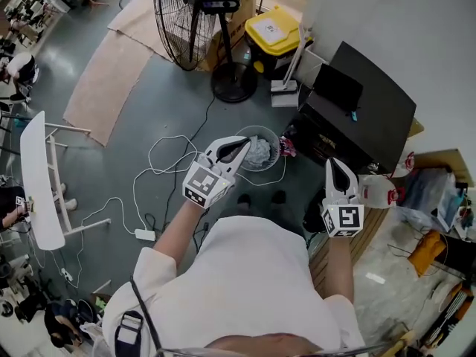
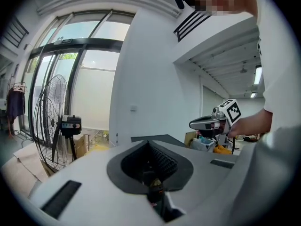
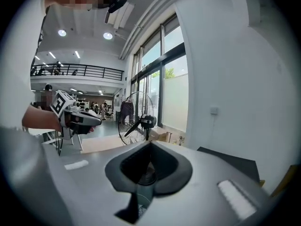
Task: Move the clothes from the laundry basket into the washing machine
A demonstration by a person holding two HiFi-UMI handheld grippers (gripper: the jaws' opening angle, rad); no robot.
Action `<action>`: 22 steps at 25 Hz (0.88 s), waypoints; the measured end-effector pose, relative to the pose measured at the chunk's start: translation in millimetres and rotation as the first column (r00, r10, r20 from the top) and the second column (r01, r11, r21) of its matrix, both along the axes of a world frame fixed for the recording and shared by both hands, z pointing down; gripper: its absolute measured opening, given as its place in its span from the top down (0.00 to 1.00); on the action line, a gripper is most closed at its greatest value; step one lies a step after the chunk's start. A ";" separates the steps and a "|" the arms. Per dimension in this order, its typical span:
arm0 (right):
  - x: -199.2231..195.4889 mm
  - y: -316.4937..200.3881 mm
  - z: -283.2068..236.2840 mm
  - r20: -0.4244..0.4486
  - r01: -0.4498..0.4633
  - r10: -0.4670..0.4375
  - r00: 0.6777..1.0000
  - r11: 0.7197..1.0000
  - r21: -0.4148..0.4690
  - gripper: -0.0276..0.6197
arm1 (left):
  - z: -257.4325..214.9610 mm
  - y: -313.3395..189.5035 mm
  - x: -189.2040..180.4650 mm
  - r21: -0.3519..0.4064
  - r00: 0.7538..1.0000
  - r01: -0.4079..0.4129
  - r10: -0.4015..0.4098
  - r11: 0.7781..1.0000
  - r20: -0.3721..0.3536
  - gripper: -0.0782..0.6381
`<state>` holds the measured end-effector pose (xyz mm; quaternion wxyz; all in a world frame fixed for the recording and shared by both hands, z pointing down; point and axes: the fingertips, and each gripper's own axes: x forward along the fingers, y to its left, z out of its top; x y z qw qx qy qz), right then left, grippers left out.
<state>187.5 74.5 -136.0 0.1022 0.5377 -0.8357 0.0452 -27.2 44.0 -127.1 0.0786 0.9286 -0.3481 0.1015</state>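
In the head view the clothes (image 1: 257, 153) are lying bunched in the basket (image 1: 277, 143) on the floor. The left tongs (image 1: 239, 146) are hovering over its near rim, and the right tongs (image 1: 335, 168) are hanging beside the washer (image 1: 368, 114). The left gripper view is showing its tongs pressed together with nothing between them, and the right gripper view is showing the same. The clothes are looking soft, light and limp, so pinching a raised fold atop the heap is probably suiting them best.
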 end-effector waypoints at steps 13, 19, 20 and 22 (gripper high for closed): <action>10.2 -53.8 35.3 -0.021 0.251 -0.253 0.967 0.966 -0.063 0.94 | 24.5 -13.7 25.9 -0.033 0.976 0.218 -0.219 0.975 -0.007 0.88; -5.6 -67.2 68.7 -0.030 0.348 -0.354 0.935 0.929 -0.122 0.94 | 50.0 -16.1 21.8 -0.063 0.953 0.303 -0.303 0.951 0.003 0.88; -10.2 -68.9 74.6 -0.037 0.364 -0.371 0.928 0.922 -0.129 0.94 | 55.5 -15.4 19.3 -0.069 0.949 0.314 -0.314 0.947 0.007 0.88; -20.6 -73.3 88.1 -0.055 0.394 -0.405 0.913 0.908 -0.144 0.94 | 68.4 -14.9 12.4 -0.083 0.942 0.336 -0.336 0.938 0.013 0.88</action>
